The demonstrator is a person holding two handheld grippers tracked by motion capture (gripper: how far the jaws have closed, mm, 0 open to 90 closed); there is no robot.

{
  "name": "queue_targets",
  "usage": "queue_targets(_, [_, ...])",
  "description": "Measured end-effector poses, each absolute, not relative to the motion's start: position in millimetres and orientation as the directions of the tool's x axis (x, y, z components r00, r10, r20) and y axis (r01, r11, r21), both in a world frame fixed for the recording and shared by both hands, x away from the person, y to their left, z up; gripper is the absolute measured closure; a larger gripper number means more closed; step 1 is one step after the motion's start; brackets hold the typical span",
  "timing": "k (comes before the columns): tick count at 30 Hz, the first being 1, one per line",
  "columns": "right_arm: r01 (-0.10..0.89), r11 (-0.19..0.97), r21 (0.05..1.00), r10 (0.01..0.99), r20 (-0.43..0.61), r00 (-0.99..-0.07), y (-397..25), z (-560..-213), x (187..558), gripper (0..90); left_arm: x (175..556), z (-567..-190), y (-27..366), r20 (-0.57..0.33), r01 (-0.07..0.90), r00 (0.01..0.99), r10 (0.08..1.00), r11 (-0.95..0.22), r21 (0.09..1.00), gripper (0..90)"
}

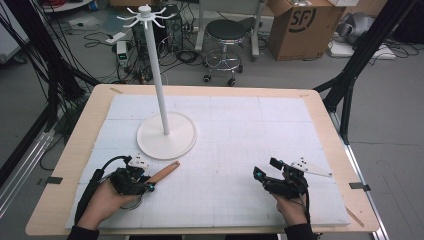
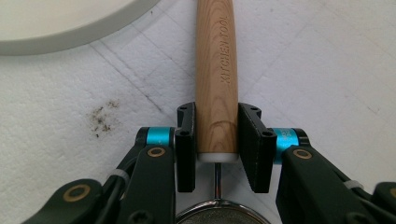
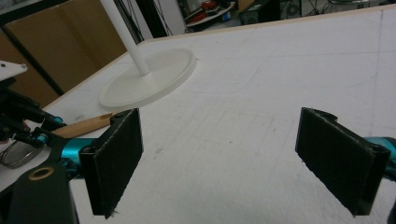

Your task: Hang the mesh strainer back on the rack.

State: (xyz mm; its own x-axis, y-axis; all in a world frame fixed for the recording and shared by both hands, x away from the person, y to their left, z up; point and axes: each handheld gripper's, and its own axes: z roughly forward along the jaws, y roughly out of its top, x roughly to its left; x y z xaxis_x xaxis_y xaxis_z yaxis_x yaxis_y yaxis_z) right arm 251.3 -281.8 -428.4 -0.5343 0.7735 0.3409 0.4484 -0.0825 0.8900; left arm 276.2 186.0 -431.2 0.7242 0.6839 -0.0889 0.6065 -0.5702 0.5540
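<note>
A strainer with a wooden handle (image 1: 163,173) lies on the white mat, just in front of the white hook stand (image 1: 166,136). My left gripper (image 1: 145,184) is shut on the handle near its metal end. In the left gripper view the handle (image 2: 216,70), stamped "KITCHEN TOOL", runs up between the jaws of my left gripper (image 2: 217,122). The wire neck and mesh rim (image 2: 219,215) show below. My right gripper (image 1: 266,168) rests at the front right, open and holding nothing. In its own view my right gripper (image 3: 219,154) faces the stand's base (image 3: 149,79) and the handle (image 3: 86,125).
The stand has a tall pole with several hooks on top (image 1: 145,15) and a round base (image 2: 70,18). The mat covers a wooden table (image 1: 320,100). Behind the table are a stool (image 1: 226,35), a cardboard box (image 1: 300,25) and cables on the floor.
</note>
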Motion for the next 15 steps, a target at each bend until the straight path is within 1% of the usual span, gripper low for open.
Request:
queue_targets(5, [0.442, -0.091, 0.893, 0.775, 0.342, -0.532, -283.8, -427.3, 247.8, 14.1, 281.4, -431.3, 187.7, -0.129, 0.631, 0.717, 0.685, -0.559, 0.538, 69.7])
queue_targets(11, [0.441, -0.082, 0.894, 0.774, 0.336, -0.536, -282.4, -430.1, 251.5, 14.1, 277.5, -429.2, 178.3, -0.059, 0.615, 0.719, 0.692, -0.595, 0.518, 69.7])
queue_targets(15, [0.445, -0.077, 0.892, 0.772, 0.336, -0.540, -280.4, -430.1, 251.9, 14.2, 276.1, -426.5, 169.9, -0.002, 0.606, 0.723, 0.691, -0.632, 0.484, 69.6])
